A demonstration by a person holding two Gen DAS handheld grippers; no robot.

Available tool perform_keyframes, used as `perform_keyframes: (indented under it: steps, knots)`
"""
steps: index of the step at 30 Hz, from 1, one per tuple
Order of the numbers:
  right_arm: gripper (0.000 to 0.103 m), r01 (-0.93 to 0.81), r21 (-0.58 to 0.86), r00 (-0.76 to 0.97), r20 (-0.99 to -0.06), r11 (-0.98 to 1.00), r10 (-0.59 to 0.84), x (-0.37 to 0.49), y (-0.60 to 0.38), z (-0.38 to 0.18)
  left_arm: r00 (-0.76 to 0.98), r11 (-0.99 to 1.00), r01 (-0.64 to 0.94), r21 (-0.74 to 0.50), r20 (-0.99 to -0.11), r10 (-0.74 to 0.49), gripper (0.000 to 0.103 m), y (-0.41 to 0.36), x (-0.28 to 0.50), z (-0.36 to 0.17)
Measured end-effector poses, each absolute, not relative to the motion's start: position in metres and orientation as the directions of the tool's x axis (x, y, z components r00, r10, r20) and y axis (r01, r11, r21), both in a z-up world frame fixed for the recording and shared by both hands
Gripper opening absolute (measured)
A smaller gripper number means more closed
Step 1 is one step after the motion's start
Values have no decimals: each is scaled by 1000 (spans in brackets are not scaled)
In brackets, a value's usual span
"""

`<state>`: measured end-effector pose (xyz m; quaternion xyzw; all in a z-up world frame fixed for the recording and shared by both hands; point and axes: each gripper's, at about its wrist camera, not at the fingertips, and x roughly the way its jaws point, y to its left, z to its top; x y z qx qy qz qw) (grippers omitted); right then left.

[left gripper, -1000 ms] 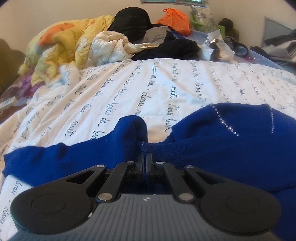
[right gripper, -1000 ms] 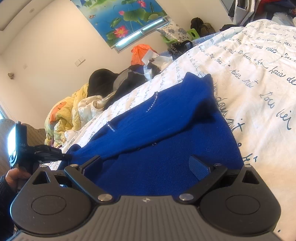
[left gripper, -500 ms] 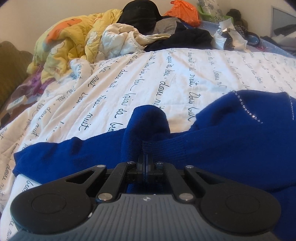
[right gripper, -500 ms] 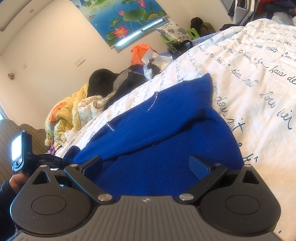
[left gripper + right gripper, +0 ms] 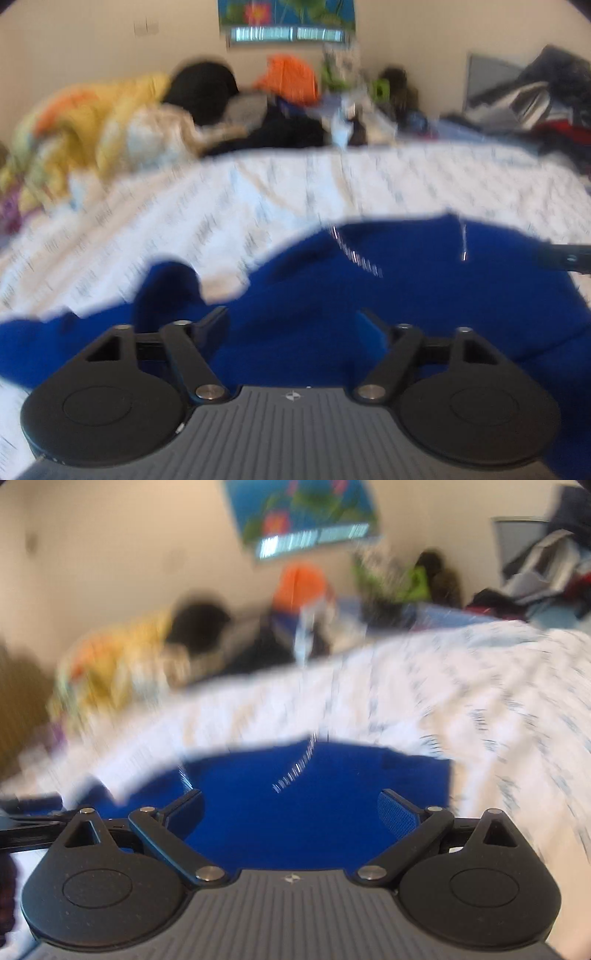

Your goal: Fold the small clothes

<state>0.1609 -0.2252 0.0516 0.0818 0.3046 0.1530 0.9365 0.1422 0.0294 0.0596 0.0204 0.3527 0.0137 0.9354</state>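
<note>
Left wrist view, blurred: the left gripper (image 5: 293,323) stands wide apart with nothing between its fingers, over the blue sweater (image 5: 388,295), which lies spread on the white script-printed bedsheet (image 5: 258,192). In the right wrist view, the right gripper (image 5: 291,808) is likewise spread wide and holds nothing, the sweater just beyond and beneath its fingers (image 5: 397,818). A heap of clothes (image 5: 147,122) sits well behind.

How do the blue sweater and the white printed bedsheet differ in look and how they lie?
The blue sweater is one solid dark colour with thin lines of sparkly studs; the white bedsheet is pale with rows of dark writing. The sweater lies bunched and partly folded near both grippers; the bedsheet spreads wide beneath it. Both are soft fabric, blurred here.
</note>
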Motion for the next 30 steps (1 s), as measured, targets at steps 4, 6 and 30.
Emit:
perform_keyframes:
  steps: [4, 6, 30]
  knots:
    - [101, -213, 111, 674, -702, 971, 228, 201, -210, 13, 732, 999, -36, -3, -680, 24, 75, 38, 156, 27]
    - [103, -245, 40, 725, -656, 969, 210, 187, -218, 1, 747, 1000, -11, -11, -665, 1, 77, 43, 154, 25]
    - [102, -223, -23, 682, -718, 975, 139, 274, -224, 14, 736, 959, 163, 231, -676, 38, 11, 48, 249, 56]
